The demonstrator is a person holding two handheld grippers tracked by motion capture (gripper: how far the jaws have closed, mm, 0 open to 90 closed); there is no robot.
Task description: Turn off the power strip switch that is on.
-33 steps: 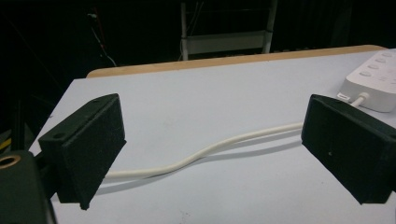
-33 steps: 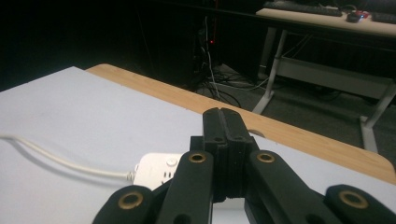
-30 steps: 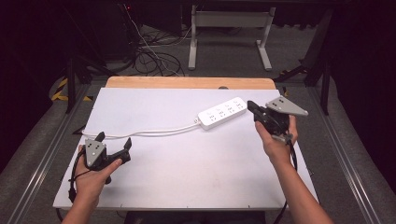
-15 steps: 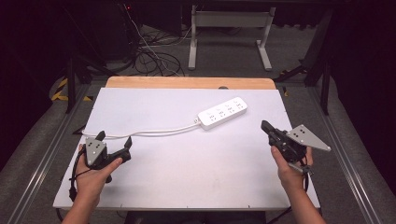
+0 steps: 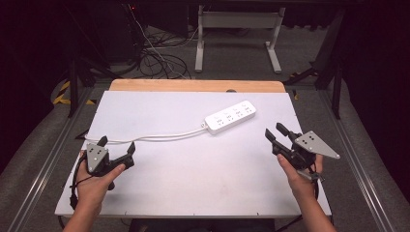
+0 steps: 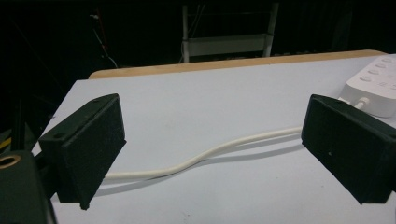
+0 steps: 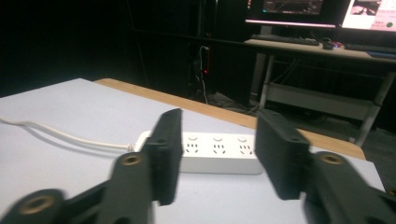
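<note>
The white power strip [image 5: 230, 116] lies near the desk's far edge, right of centre, its long axis slanting toward the far-right corner. The right gripper [image 5: 276, 134] is nearer, just beyond its right end, its 2 jaws having just been opening, nothing between. The left gripper [image 5: 116, 147], jaws wide and empty, straddles the strip's cable [image 5: 159, 137].

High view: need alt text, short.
A white power strip lies on a white table, its cord trailing left. A person holds the left gripper and the right gripper low at either side, both open and empty.
</note>
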